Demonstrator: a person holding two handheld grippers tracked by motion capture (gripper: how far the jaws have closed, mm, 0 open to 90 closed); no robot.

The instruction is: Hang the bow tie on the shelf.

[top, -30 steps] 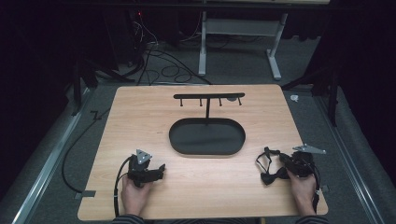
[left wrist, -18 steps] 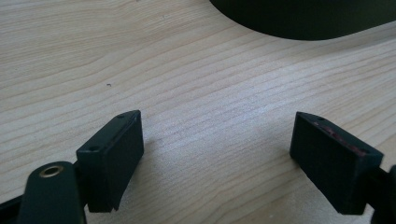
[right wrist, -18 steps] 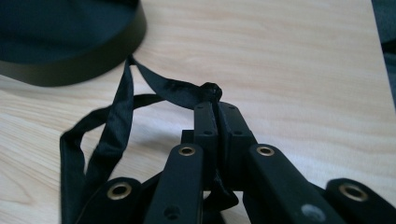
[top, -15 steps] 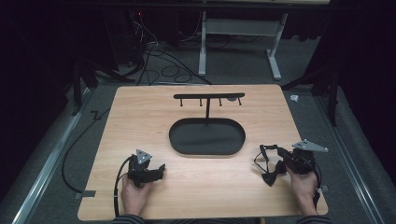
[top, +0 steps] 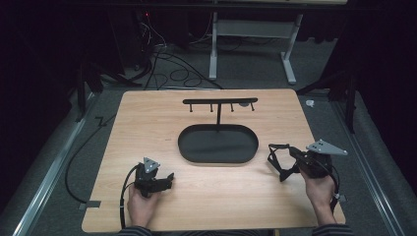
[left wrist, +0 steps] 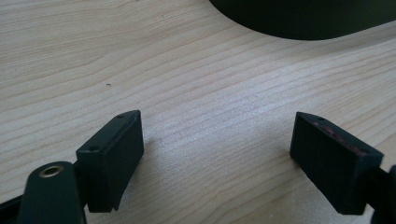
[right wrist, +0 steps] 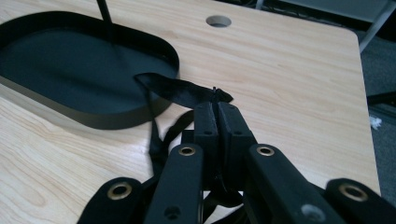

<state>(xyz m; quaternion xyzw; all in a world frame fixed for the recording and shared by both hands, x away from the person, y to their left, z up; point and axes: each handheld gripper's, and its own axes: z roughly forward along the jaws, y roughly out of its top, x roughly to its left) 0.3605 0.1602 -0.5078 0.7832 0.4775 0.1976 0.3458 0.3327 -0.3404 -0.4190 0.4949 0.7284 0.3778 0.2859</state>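
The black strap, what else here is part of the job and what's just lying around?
In the job:
black strap, pinched in the right claw
black oval tray with its hook stand

Lying about:
left claw, open over bare table
floor cables
white frame behind

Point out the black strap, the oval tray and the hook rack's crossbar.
black strap (right wrist: 180,92): right gripper view, flat band ahead of the jaws.
oval tray (top: 218,158): high view, near rim.
crossbar (top: 201,101): high view, left half.
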